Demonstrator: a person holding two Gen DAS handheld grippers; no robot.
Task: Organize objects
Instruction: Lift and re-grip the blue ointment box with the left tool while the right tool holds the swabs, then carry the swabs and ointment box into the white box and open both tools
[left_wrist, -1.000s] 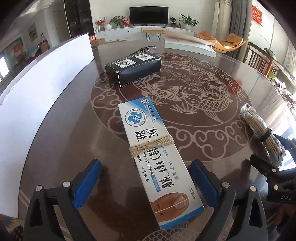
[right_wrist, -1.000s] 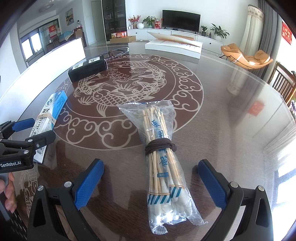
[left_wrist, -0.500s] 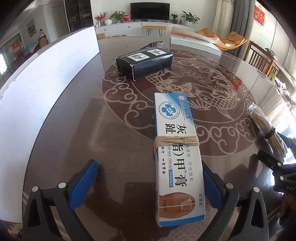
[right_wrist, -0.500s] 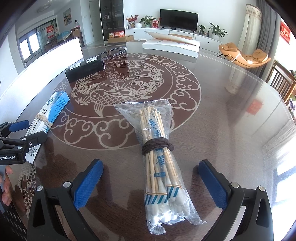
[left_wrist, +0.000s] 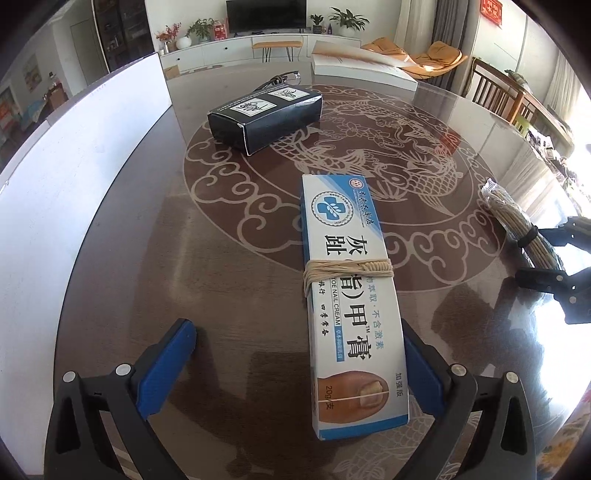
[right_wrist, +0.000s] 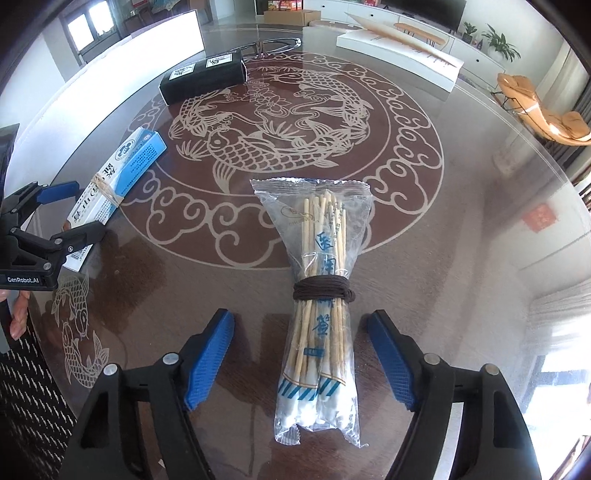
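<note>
Plastic-bagged chopstick bundle (right_wrist: 319, 317), near centre of glass tabletop (right_wrist: 461, 229): straddled by right gripper (right_wrist: 301, 354), jaws just narrowed, pads not yet touching. Slip risk: slick film. Cream box (left_wrist: 351, 295) in left gripper (left_wrist: 299, 362), wide open, off-centre right; one-sided shove likely.

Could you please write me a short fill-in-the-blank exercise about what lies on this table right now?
1. The blue and white cream box is tied around its middle with pale ____.
2. The bag of cotton swabs lies between the fingers of the ____ gripper.
3. The black box lies on the table, ____ from the camera than the cream box.

Missing words: string; right; farther
</note>
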